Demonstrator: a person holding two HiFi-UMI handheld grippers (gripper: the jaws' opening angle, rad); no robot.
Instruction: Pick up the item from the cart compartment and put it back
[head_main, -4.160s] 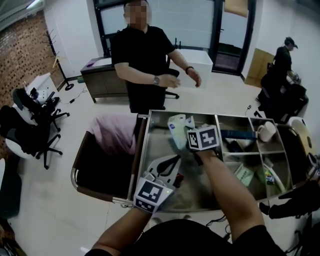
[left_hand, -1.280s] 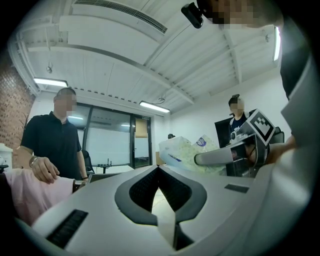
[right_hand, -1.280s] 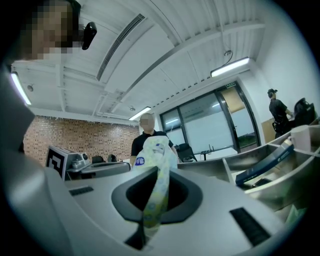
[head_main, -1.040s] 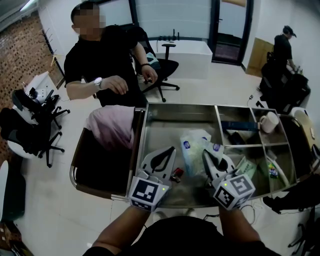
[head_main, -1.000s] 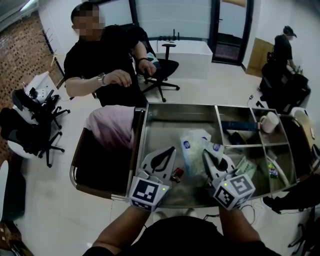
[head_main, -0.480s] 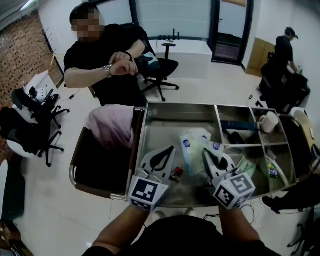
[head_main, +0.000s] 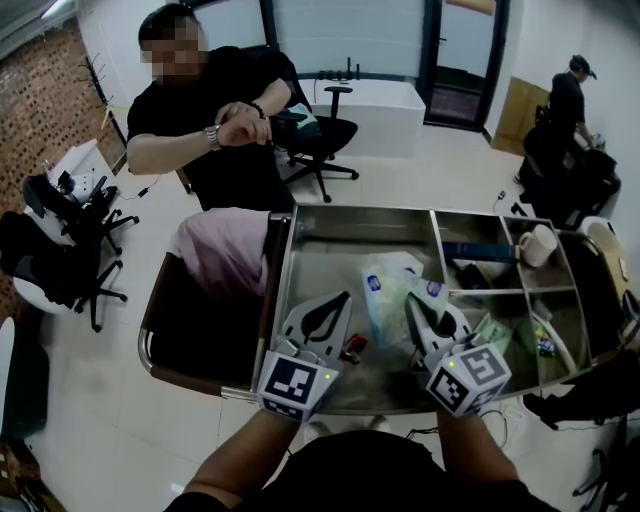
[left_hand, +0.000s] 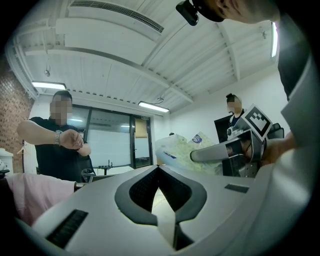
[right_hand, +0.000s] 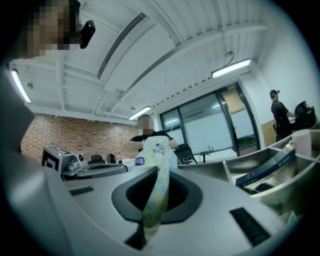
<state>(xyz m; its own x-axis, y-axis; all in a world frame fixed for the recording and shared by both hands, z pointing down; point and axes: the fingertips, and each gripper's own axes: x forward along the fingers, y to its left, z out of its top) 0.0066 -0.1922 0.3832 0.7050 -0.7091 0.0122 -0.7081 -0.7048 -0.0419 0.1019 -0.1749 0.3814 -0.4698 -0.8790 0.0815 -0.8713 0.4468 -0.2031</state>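
Your right claw (head_main: 414, 305) pinches a pale packet (head_main: 385, 290): blue round logo, print unreadable. Your left claw (head_main: 343, 298): pressed together, empty. The cart (head_main: 340, 224) also holds a white cup (head_main: 535, 243), far right.

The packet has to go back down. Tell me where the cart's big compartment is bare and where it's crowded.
Bare steel: the far end of the big compartment, between the packet in the right hand-held gripper and the back wall, plus the strip along its left wall. Crowded: the small right compartments, with a cup and a blue box.
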